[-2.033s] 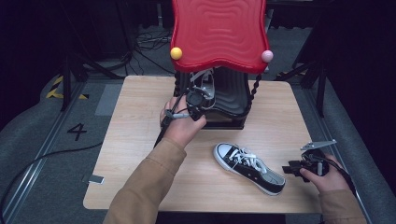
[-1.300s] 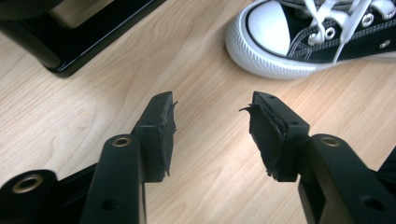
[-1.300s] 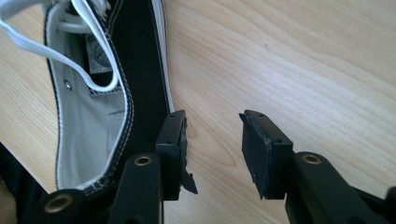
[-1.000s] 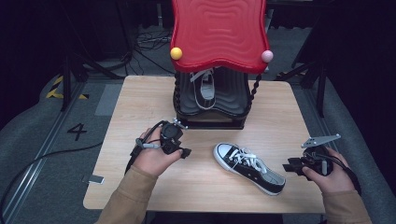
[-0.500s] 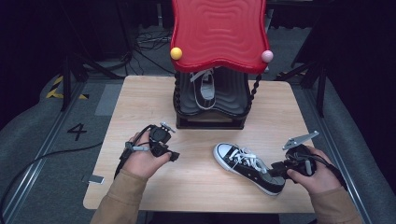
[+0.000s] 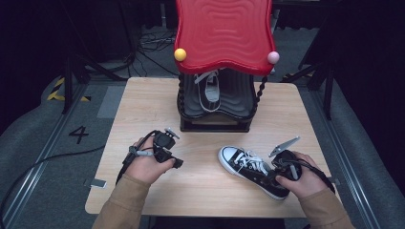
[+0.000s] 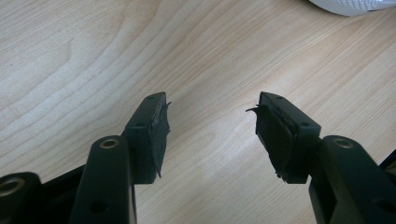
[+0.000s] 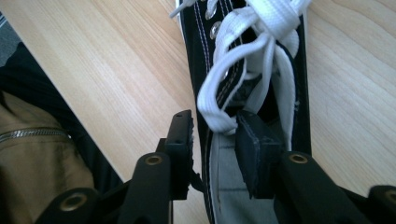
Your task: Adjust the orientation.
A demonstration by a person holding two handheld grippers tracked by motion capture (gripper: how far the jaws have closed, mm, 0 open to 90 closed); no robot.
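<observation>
Closing my right gripper [image 8: 212, 154] over the black sneaker's [image 6: 253, 169] side wall near the table's [image 6: 143, 100] front right corner, with my withdrawn left gripper [image 7: 210, 135] opening empty, I judge pickup imminent.

Heel of the black sneaker [image 6: 267, 179] hidden under the right hand [image 6: 301, 179], second sneaker [image 6: 210, 93] half covered by the red roof [image 6: 222, 33] above it, white toe [image 7: 348, 4] cut off at the left gripper view's top edge

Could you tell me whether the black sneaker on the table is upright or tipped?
Upright: the black canvas sneaker rests sole-down on the wooden table, laces facing up.
</observation>
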